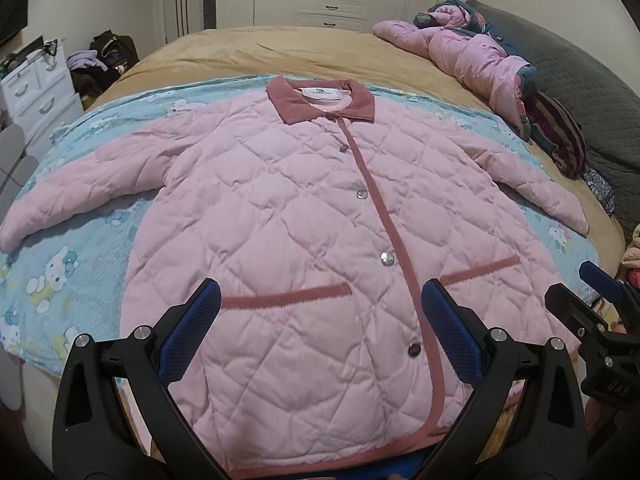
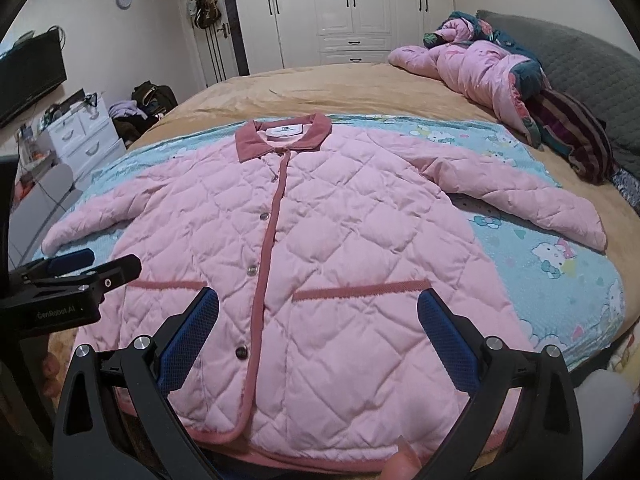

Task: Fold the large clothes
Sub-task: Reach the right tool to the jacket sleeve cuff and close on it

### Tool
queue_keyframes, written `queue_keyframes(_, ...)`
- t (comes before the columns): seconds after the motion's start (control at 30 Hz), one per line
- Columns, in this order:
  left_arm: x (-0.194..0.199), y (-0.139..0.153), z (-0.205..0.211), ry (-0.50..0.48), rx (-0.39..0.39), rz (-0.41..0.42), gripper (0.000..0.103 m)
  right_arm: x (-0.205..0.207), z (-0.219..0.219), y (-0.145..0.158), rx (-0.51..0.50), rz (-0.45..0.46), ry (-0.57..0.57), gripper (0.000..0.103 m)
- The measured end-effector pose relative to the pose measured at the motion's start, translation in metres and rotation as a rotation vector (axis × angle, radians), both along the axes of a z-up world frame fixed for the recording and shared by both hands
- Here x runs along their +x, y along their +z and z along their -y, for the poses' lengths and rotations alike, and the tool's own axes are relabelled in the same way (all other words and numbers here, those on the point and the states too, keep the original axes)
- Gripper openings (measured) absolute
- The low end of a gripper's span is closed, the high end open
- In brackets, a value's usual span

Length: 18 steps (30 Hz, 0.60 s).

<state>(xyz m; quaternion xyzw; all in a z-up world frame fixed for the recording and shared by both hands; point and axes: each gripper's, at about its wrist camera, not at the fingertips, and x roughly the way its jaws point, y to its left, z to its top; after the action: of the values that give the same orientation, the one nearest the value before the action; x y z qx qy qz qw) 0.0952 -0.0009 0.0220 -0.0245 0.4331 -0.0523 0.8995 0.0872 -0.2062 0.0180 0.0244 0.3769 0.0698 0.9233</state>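
Observation:
A pink quilted jacket (image 1: 304, 216) with a dark pink collar and snap buttons lies flat and buttoned, front up, sleeves spread, on a blue cartoon-print sheet (image 1: 60, 272) on the bed. It also shows in the right wrist view (image 2: 340, 240). My left gripper (image 1: 320, 304) is open and empty above the jacket's lower hem, near the left pocket. My right gripper (image 2: 318, 308) is open and empty above the hem near the right pocket. Each gripper shows at the edge of the other's view: the right gripper (image 1: 592, 292), the left gripper (image 2: 92, 264).
A tan blanket (image 1: 280, 52) covers the bed. A heap of pink and dark clothes (image 1: 500, 72) lies at the far right by a grey pillow (image 1: 580, 80). White drawers (image 1: 36, 88) and bags stand to the left; white wardrobes (image 2: 352, 8) stand behind.

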Motion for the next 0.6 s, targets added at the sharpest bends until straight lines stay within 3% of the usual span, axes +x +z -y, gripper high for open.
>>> queue_keyframes(0.5, 0.065, 0.011, 0.018, -0.058, -0.013, -0.030, 0.094, 0.065, 0.037, 0.014, 0.004, -0.019, -0.129, 0.099)
queue_keyframes(0.6, 0.078, 0.017, 0.028, -0.072, 0.022, -0.008, 0.094, 0.077, 0.047, 0.018, 0.004, -0.015, -0.152, 0.099)
